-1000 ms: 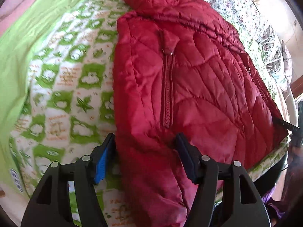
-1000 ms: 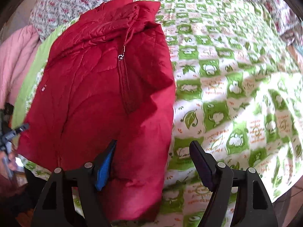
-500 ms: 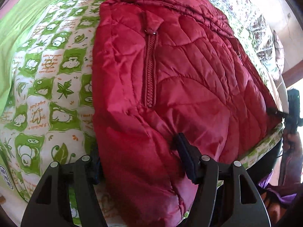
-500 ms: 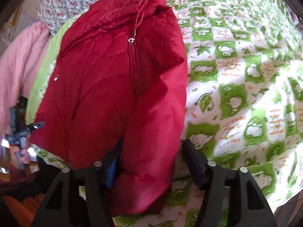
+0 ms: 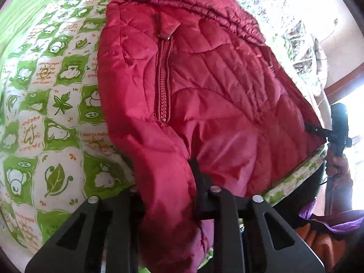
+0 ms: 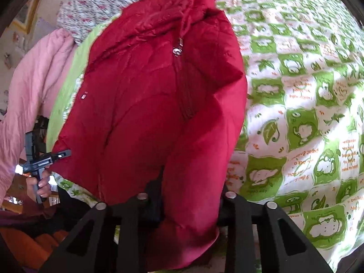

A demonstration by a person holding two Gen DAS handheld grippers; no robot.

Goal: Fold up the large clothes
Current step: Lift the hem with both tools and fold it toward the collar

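Note:
A red quilted jacket lies zip-up on the bed, collar at the far end. The left wrist view has my left gripper at the jacket's near left side. Its jaws are closing and pinch a bunched fold of the sleeve; the left finger is hidden behind the cloth. In the right wrist view the same jacket fills the middle. My right gripper is closing on the near right sleeve fold, which fills the gap between its fingers.
The bed wears a green and white patterned sheet, bare to the right of the jacket. A pink quilt and a floral cloth lie at the far left. The bed's near edge runs under the jacket's hem.
Both pairs of jaws went from wide apart around the jacket's near folds to squeezed onto them. Both cameras tipped lower and closer to the jacket.

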